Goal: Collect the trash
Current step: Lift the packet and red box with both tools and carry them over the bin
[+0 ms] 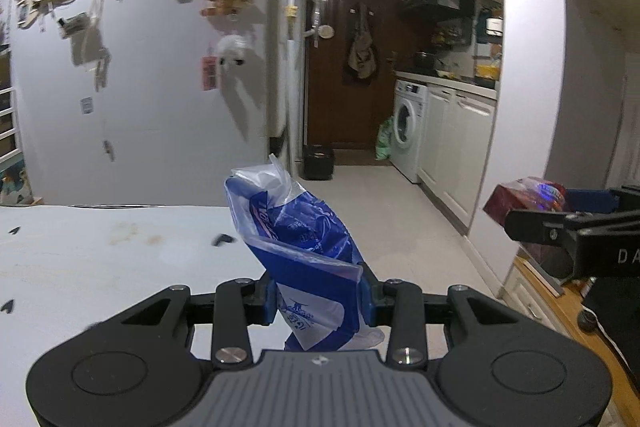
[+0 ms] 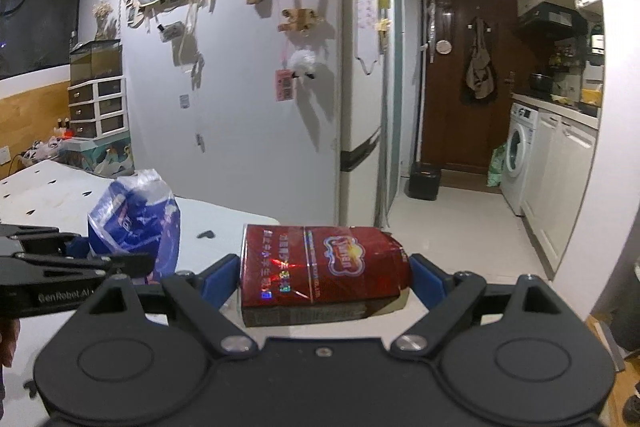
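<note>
A white worktop (image 1: pixel 100 267) fills the lower left of the left wrist view and runs behind both held items in the right wrist view. Small black marks (image 1: pixel 223 239) dot its surface, one near the far edge, others along the left side. Faint brownish stains (image 1: pixel 132 233) show near its middle.
</note>
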The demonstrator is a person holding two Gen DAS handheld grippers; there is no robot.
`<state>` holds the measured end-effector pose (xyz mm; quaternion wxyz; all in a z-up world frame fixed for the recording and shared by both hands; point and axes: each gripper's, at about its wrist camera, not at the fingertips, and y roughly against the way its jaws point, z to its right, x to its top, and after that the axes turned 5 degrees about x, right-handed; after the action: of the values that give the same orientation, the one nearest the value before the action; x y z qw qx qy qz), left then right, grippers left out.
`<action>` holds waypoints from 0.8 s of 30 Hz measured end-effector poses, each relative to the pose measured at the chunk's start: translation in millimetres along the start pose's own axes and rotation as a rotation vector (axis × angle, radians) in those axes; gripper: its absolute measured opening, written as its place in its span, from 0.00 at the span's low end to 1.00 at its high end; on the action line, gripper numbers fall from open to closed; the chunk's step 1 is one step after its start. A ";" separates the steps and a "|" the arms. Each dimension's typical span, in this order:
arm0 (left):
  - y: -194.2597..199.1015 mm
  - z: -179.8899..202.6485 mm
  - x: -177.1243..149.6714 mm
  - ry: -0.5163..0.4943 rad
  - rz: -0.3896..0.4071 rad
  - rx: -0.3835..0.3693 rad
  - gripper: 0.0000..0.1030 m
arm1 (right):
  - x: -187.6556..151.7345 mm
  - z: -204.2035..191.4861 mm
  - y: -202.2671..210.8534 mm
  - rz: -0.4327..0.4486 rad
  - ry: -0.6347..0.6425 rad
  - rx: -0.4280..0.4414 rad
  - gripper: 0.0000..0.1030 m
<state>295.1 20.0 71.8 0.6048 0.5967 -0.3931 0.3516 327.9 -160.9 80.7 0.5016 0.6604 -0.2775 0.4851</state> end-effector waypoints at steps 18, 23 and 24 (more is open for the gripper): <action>-34.2 117.0 -41.3 -0.050 -0.092 -0.097 0.38 | -79.0 103.9 44.1 -0.068 -0.072 -0.078 0.88; -69.5 137.5 -70.8 -0.059 -0.171 -0.124 0.38 | -113.7 123.9 32.1 -0.131 -0.084 -0.087 0.88; -76.9 139.2 -76.2 -0.058 -0.186 -0.127 0.38 | -121.0 127.5 27.9 -0.146 -0.086 -0.089 0.88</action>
<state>322.2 -118.7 -33.7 0.6599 0.6009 -0.3750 0.2508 304.8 -303.8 -22.9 0.5521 0.6761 -0.2711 0.4057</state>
